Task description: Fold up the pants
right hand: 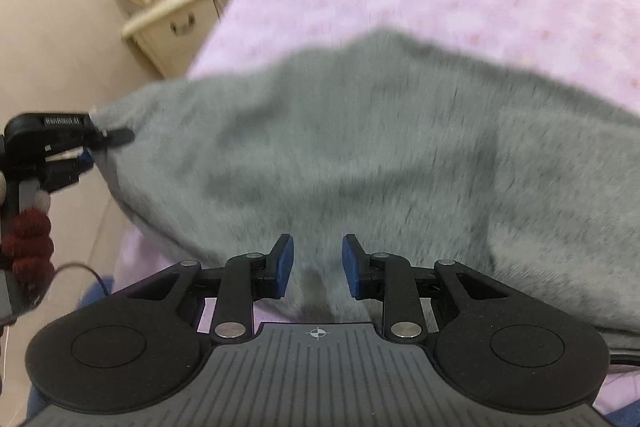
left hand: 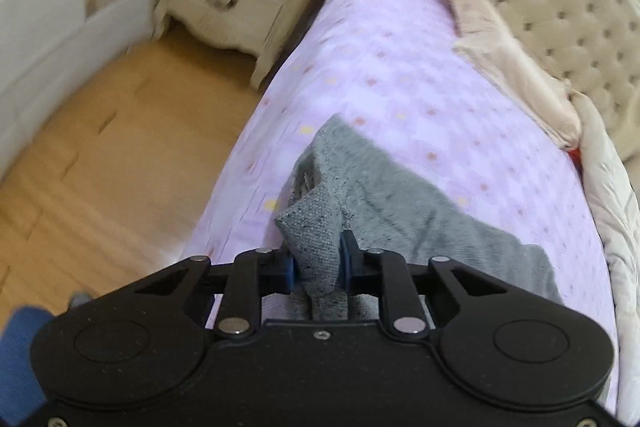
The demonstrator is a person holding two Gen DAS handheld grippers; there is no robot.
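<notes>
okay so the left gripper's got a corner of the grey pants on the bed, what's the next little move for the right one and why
Probably close the right gripper on the cloth under it. Its jaws stand open over the grey pants, gripping nothing, while the left gripper is already shut on a bunched corner. The pants lie spread on the purple bedsheet, so a second grip seems needed before folding them.

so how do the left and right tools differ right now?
The left tool is shut on a bunched corner of the grey pants; the right tool is open, with nothing between its blue pads. The left one holds its corner lifted; the right one only hovers over the spread cloth. Both have black arms, blue pads and point across the lilac bed.
</notes>
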